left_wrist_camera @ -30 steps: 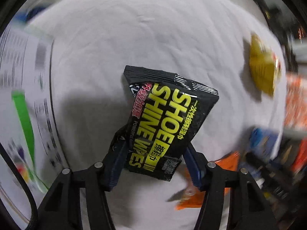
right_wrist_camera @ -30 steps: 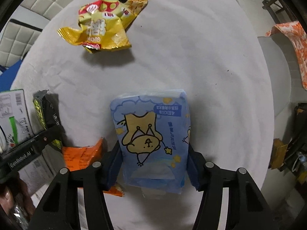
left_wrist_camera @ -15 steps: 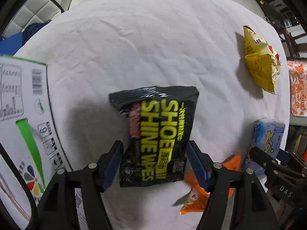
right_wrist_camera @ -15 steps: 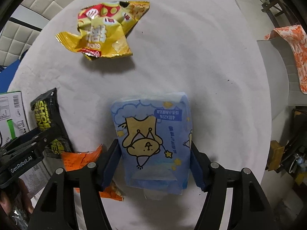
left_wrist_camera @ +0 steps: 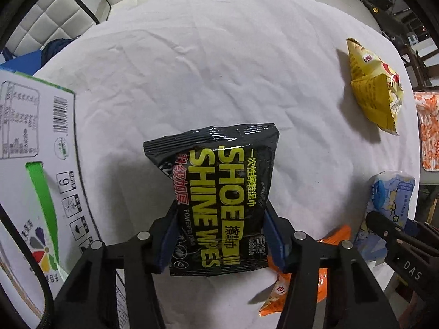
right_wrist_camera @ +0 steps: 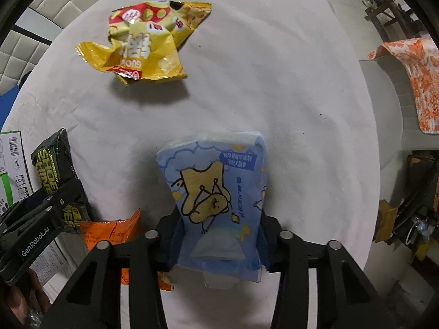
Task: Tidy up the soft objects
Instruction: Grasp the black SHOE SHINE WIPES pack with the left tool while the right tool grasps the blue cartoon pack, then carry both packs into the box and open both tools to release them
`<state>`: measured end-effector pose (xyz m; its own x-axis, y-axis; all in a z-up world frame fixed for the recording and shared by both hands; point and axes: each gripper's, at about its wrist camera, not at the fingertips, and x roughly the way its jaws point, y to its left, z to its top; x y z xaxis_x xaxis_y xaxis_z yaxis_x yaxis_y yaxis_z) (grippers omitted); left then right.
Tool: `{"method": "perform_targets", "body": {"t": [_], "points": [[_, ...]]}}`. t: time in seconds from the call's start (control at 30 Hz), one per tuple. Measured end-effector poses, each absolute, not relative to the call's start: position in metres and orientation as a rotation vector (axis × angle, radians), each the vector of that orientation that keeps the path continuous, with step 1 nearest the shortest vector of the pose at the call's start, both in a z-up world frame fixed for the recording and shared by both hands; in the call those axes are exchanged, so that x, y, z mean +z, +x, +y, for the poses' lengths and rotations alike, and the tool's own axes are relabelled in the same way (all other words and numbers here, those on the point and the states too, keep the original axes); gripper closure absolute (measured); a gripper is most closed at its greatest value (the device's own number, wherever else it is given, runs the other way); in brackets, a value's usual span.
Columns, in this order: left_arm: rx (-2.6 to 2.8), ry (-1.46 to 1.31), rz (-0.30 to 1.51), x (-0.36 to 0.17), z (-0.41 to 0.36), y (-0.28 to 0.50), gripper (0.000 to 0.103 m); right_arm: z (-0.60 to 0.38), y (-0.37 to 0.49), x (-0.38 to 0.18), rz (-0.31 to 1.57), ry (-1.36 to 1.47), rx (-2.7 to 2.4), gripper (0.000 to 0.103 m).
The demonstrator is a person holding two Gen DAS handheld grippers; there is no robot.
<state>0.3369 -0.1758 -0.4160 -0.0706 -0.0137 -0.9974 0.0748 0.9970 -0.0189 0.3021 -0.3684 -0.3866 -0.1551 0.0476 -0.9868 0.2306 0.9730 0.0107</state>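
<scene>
2 soft packs were in my tongs above the white tablecloth (left_wrist_camera: 219, 54): left gripper (left_wrist_camera: 221, 235) closing on the black wipes pack (left_wrist_camera: 219, 192), right gripper (right_wrist_camera: 219, 244) closing on the blue tissue pack (right_wrist_camera: 216, 192). Both looked light, squashy, slippery; I pinched their lower sides.

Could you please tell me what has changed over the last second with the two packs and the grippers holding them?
The left gripper loosened and is closing again on the black shoe wipes pack, which has swung from tilted to nearly straight. The right gripper did the same around the blue tissue pack, now pinched narrower at its lower end. The yellow snack bag, orange packet and white cloth stayed put.
</scene>
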Motion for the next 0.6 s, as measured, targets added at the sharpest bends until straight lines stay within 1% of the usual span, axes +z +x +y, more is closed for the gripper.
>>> {"method": "perform_targets", "body": {"t": [0.07,0.17,0.37,0.6], "points": [[-0.064,0.047,1.623,-0.403,-0.165,0.322,0.05,-0.365,0.301,-0.382,1.712,0.201,-0.165,0.061],[-0.067,0.037,1.598,-0.398,-0.16,0.321,0.05,-0.363,0.297,-0.375,1.7,0.201,-0.164,0.063],[-0.093,0.04,1.501,-0.352,-0.161,0.287,0.05,-0.357,0.293,-0.356,1.653,0.187,-0.144,0.065],[-0.142,0.026,1.408,-0.3,-0.167,0.262,0.05,-0.341,0.279,-0.31,1.581,0.187,-0.094,0.065]]}}
